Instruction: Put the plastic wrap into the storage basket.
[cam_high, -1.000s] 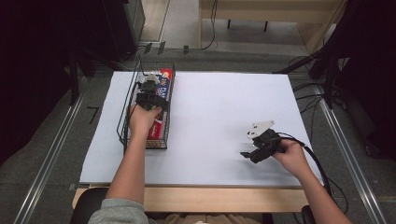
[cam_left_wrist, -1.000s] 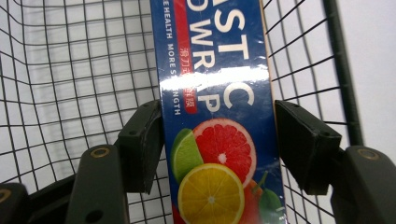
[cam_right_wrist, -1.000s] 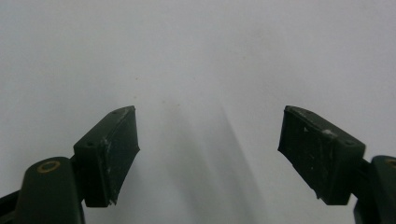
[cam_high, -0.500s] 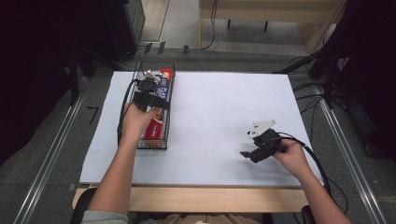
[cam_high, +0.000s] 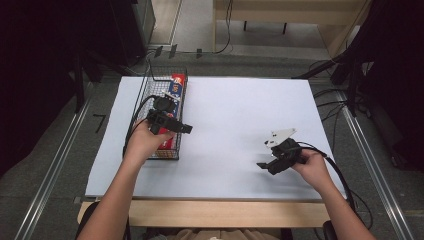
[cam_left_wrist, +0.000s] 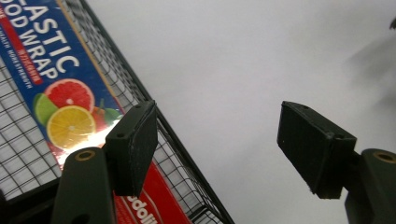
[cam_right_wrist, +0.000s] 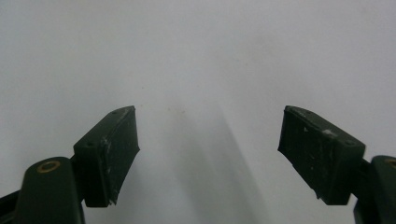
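Note:
A black wire basket (cam_high: 161, 75) stands at the table's left with a blue and red plastic wrap box (cam_high: 173, 89) lying along its right side. My left gripper (cam_high: 187, 128) hovers over the basket's right wall, pointing right. Its jaws have just been opening and nothing is between them. In the left gripper view the left gripper (cam_left_wrist: 217, 108) is open above the white table cover, with the box (cam_left_wrist: 70, 116) and the basket mesh (cam_left_wrist: 187, 156) to its left. My right gripper (cam_high: 261, 165) rests low at the near right; in its own view the right gripper (cam_right_wrist: 208, 112) is open and empty.
A white sheet (cam_high: 235, 110) covers the table, and a wooden edge (cam_high: 225, 212) runs along the near side. Cables (cam_high: 345, 175) trail from the right gripper off the right side. Dark equipment and a metal rail (cam_high: 55, 165) flank the table.
My left hand has come up out of the basket and moved toward the near right, over the basket's right wall. The box stays in the basket. The right hand has not moved.

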